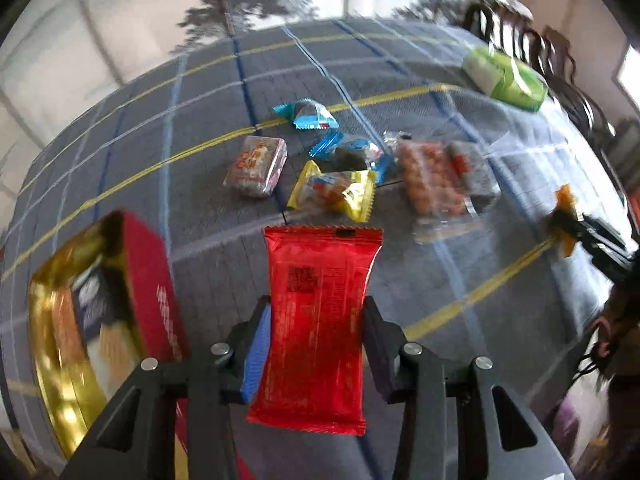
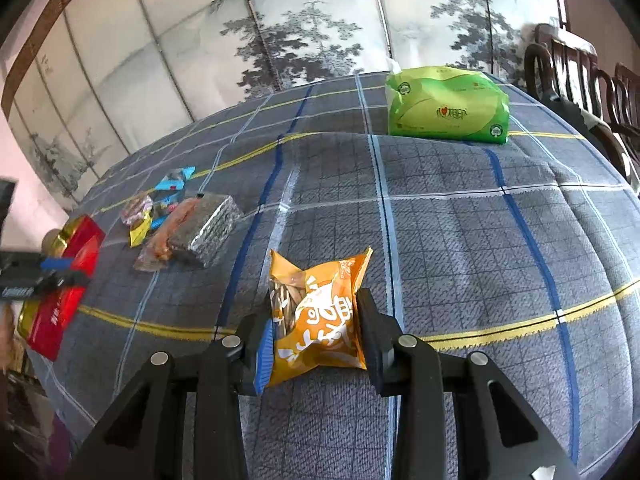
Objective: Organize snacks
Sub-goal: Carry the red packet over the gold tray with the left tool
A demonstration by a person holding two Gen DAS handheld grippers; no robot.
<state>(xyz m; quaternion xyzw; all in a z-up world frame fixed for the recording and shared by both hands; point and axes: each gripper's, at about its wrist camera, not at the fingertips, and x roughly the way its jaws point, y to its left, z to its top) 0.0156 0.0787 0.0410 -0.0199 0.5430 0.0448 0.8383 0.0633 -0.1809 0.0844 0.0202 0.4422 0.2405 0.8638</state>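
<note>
A red foil snack packet [image 1: 320, 264] stands lengthwise between the fingers of my left gripper [image 1: 317, 304], which is shut on its two sides. To its left lies a red box with a gold inside [image 1: 148, 280] that holds a few packets. In the right wrist view my right gripper [image 2: 314, 308] is shut on an orange snack packet [image 2: 320, 344] above the checked tablecloth [image 2: 460, 220]. The left wrist view shows that orange packet [image 1: 565, 200] at the far right. Loose snacks lie beyond the red packet: a yellow packet [image 1: 334, 194], blue packets [image 1: 306, 114] and a clear-wrapped brown block [image 1: 256, 166].
A clear bag of orange and dark snacks [image 1: 440, 180] lies right of the pile. A green tissue pack [image 2: 446, 106] sits at the table's far side. Dark wooden chairs [image 2: 580, 76] stand at the far right. A painted folding screen [image 2: 280, 32] closes off the back.
</note>
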